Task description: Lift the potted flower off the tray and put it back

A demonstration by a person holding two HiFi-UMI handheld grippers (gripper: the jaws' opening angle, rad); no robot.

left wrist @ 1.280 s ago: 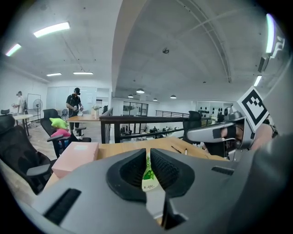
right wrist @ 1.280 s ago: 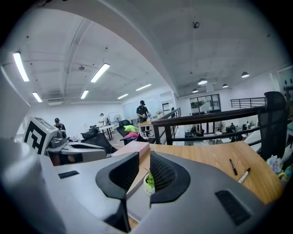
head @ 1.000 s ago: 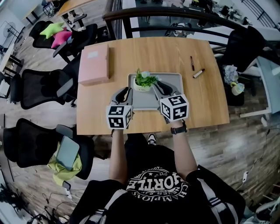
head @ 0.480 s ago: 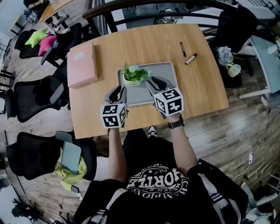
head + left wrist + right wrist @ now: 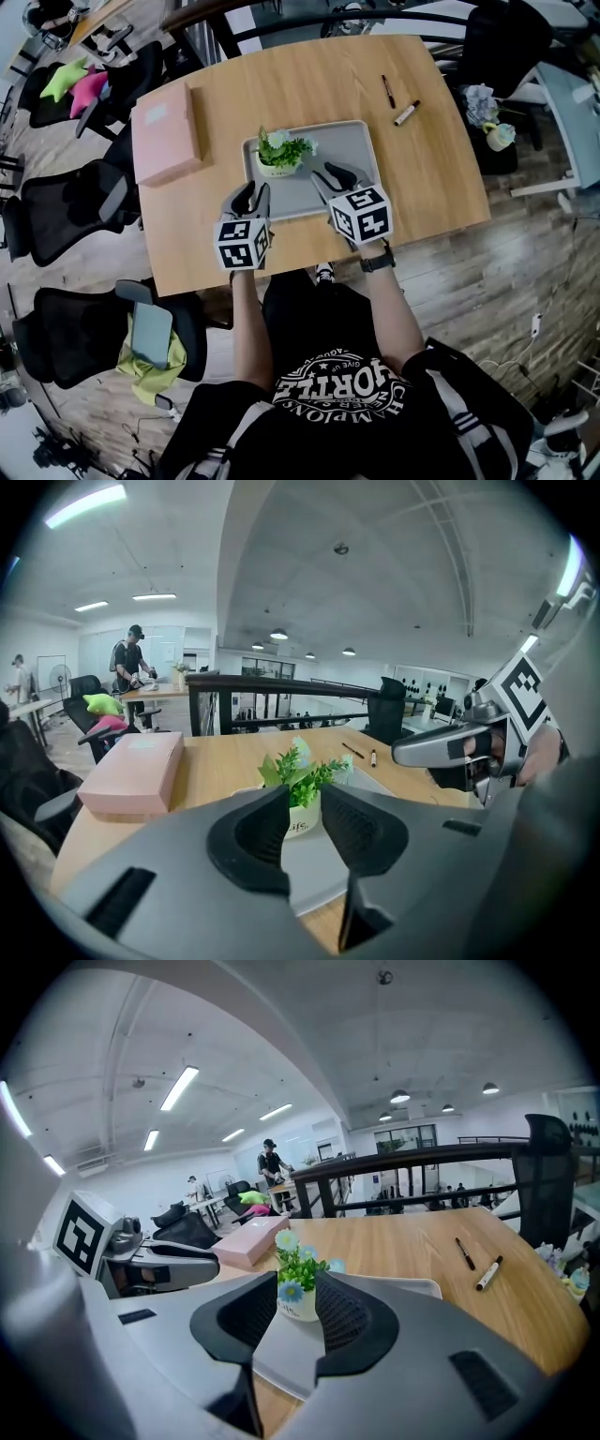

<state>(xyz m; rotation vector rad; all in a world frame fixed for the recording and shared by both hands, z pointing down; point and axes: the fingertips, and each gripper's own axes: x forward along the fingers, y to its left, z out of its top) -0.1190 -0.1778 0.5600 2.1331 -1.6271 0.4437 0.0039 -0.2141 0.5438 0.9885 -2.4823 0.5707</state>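
The potted flower (image 5: 279, 155), green leaves and pale blooms in a small white pot, stands at the far left of the grey tray (image 5: 349, 148). My left gripper (image 5: 251, 193) hovers over the tray's near-left edge, short of the pot. My right gripper (image 5: 332, 174) is over the tray's middle, to the right of the pot. Both have just been opening, with nothing between the jaws. In the left gripper view the pot (image 5: 304, 819) shows beyond the gap of that gripper (image 5: 305, 797). In the right gripper view the flower (image 5: 297, 1269) likewise stands past my right gripper (image 5: 296, 1284).
A pink box (image 5: 167, 131) lies on the wooden table left of the tray. A pen (image 5: 387, 91) and a marker (image 5: 406, 113) lie at the far right. Black office chairs (image 5: 66, 211) stand to the left, and a dark railing runs behind the table.
Both grippers have come down lower toward the tray and their jaws have parted a little. The potted flower has stayed in its place on the tray.
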